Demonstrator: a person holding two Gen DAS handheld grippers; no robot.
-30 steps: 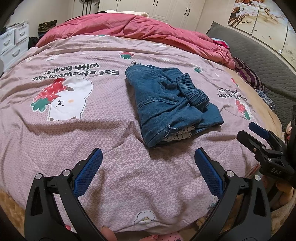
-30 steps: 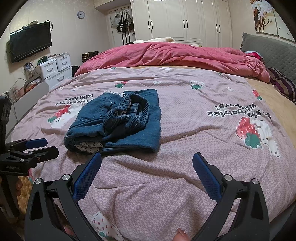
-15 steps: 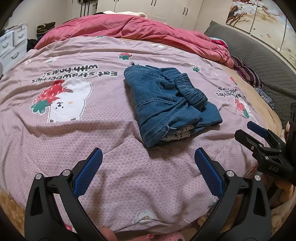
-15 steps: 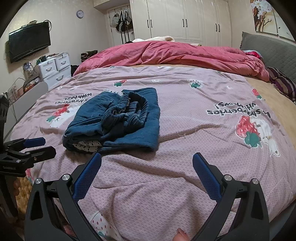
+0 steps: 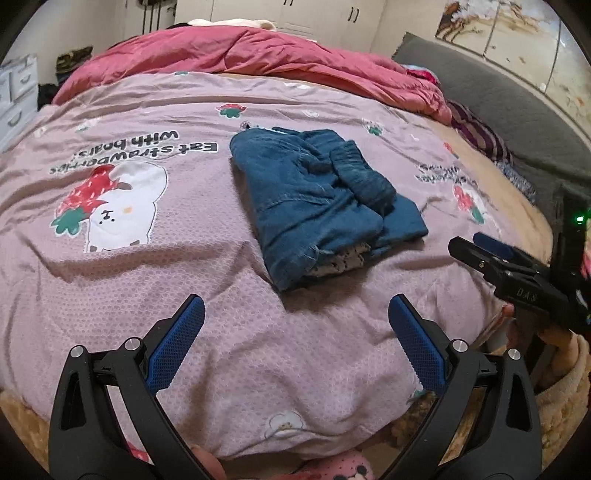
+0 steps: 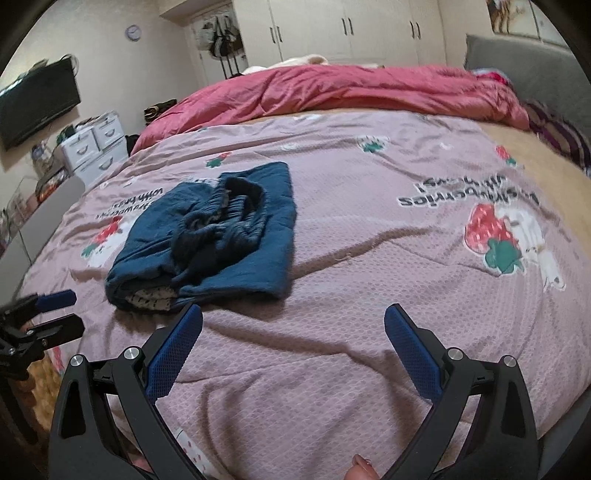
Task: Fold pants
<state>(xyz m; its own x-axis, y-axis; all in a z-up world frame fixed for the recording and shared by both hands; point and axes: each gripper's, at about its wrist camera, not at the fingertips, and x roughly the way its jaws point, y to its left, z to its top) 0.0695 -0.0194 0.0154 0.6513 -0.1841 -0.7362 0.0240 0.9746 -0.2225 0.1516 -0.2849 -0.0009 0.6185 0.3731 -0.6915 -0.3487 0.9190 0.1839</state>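
Observation:
Blue denim pants (image 5: pixel 321 203) lie folded into a compact bundle on the pink printed bedspread (image 5: pixel 147 258), elastic waistband on top, patterned lining showing at the near edge. They also show in the right wrist view (image 6: pixel 210 236). My left gripper (image 5: pixel 295 325) is open and empty, held above the bedspread short of the bundle. My right gripper (image 6: pixel 293 332) is open and empty, near the bed's front edge, to the right of the bundle. Each gripper shows in the other's view: the right (image 5: pixel 491 251), the left (image 6: pixel 55 314).
A crumpled red duvet (image 5: pixel 258 62) lies across the far side of the bed. A grey headboard (image 5: pixel 498 110) and striped cloth (image 5: pixel 480 133) are at the right. White drawers (image 6: pixel 96 147), a wall TV (image 6: pixel 37 103) and wardrobes (image 6: pixel 351 29) line the room.
Both grippers have drawn slightly back from the bundle, still open. The pants have not moved.

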